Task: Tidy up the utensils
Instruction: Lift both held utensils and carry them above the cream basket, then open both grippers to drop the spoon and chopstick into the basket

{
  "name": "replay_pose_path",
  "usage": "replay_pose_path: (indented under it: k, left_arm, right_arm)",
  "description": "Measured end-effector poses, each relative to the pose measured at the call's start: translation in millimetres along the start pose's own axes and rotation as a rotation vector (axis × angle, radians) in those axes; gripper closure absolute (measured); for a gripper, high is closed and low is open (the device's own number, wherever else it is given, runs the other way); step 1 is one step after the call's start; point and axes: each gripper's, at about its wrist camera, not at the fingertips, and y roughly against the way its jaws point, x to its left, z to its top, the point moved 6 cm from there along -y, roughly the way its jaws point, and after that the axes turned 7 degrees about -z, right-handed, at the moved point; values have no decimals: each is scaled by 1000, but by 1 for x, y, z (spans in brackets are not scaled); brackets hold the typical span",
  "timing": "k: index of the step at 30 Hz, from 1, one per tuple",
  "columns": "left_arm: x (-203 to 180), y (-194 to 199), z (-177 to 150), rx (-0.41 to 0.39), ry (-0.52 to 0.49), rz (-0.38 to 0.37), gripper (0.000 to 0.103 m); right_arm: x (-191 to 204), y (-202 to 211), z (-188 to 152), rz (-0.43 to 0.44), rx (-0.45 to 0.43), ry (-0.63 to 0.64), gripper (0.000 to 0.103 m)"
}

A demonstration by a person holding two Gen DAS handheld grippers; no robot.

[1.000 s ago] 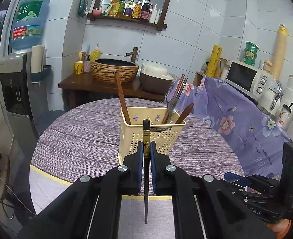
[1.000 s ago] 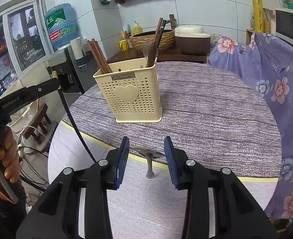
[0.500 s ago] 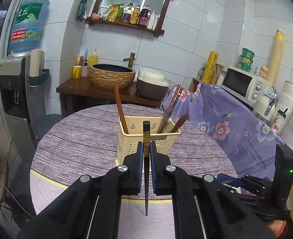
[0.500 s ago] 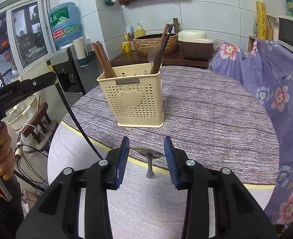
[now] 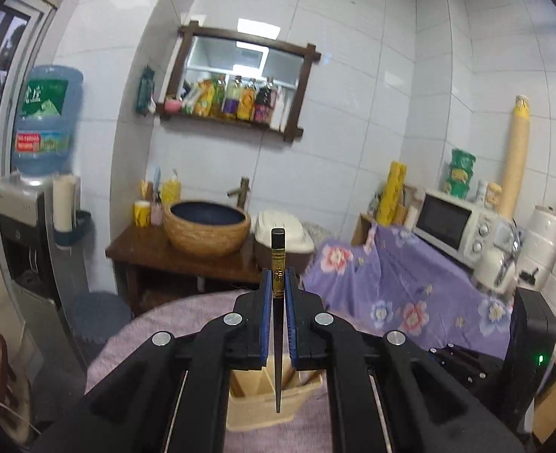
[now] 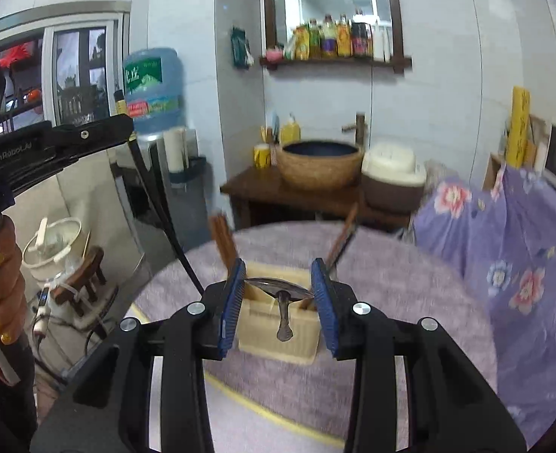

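Pinching a dark chopstick [image 5: 277, 324] upright, the left gripper [image 5: 277, 283] hangs with its long axis pointing down into the cream utensil holder [image 5: 274, 400] just beneath the fingers. The right gripper [image 6: 278, 294] grips a metal spoon [image 6: 283, 298] crosswise, equally near the holder.

Microwave [image 5: 452, 226], basin [image 5: 207, 231], water jug [image 5: 43, 122].

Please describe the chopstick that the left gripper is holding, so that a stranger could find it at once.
On the round purple table stands a cream utensil basket. Directly above it, the left gripper clamps a dark chopstick, tip down. Unlike the brown chopsticks in the basket, it has a gold band near its top.
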Motion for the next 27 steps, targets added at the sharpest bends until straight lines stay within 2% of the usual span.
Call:
replay_pose_path:
  k: [2, 5, 12, 18, 27]
  left_arm:
    - [2, -11, 8, -10, -1, 20, 95]
    - [6, -32, 0, -2, -14, 68, 95]
    - [37, -75, -66, 102, 30, 111, 95]
    - [47, -90, -108, 172, 21, 121, 95]
    - [60, -99, -128, 228, 56, 117, 95]
  right_arm:
    - [4, -15, 16, 5, 1, -6, 66]
    - [10, -42, 17, -14, 11, 1, 66]
    - [21, -104, -41, -14, 118, 26, 66]
    - [27, -125, -71, -20, 145, 56, 66]
    - [26, -127, -77, -59, 132, 96, 66]
